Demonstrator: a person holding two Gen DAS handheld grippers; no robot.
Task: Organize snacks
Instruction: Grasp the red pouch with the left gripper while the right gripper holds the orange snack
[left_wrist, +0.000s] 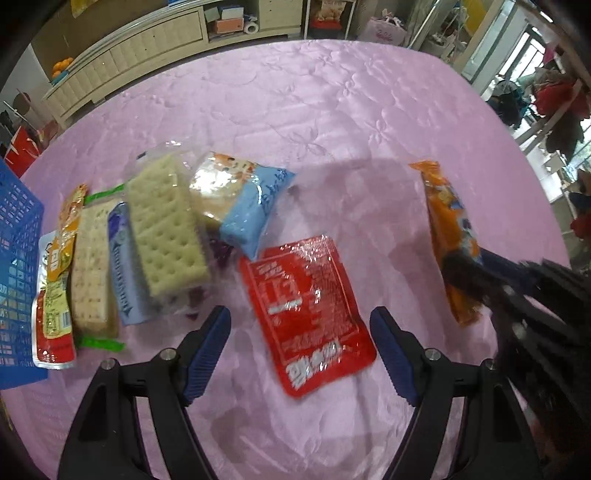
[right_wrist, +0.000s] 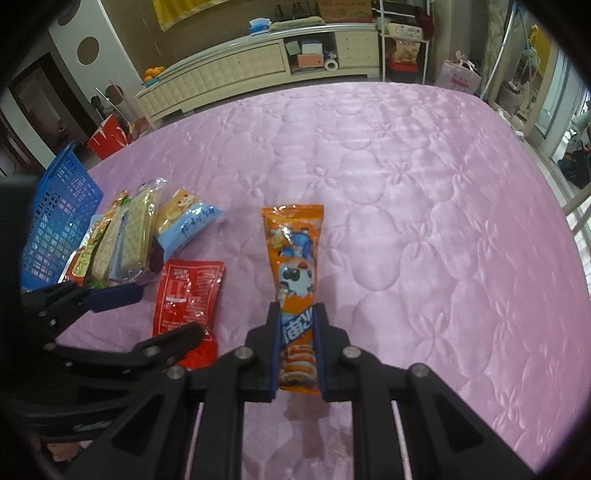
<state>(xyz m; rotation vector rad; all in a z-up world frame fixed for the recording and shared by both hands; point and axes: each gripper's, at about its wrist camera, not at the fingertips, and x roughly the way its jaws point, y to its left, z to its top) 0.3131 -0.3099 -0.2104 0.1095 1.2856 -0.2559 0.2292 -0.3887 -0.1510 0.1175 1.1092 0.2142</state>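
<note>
left wrist view: the left hand-held gripper (left_wrist: 301, 350) hangs with its jaws spread wide and nothing between the pads, straddling the near end of a red sachet (left_wrist: 308, 317) that lies flat on the pink quilted bed (left_wrist: 332, 110). to the left, a heap of cracker packs (left_wrist: 166, 229) and a light-blue snack pack (left_wrist: 243, 206) sits beside the blue basket (left_wrist: 18, 258). right wrist view: the right hand-held gripper (right_wrist: 297, 332) is clamped on the lower end of an orange snack tube (right_wrist: 295, 258), whose far end rests on or just over the quilt. risks, as i judge them: the glossy tube may slip or droop from an end grip, the flat sachet may slide instead of lifting, and the two grippers work close enough to collide.
</note>
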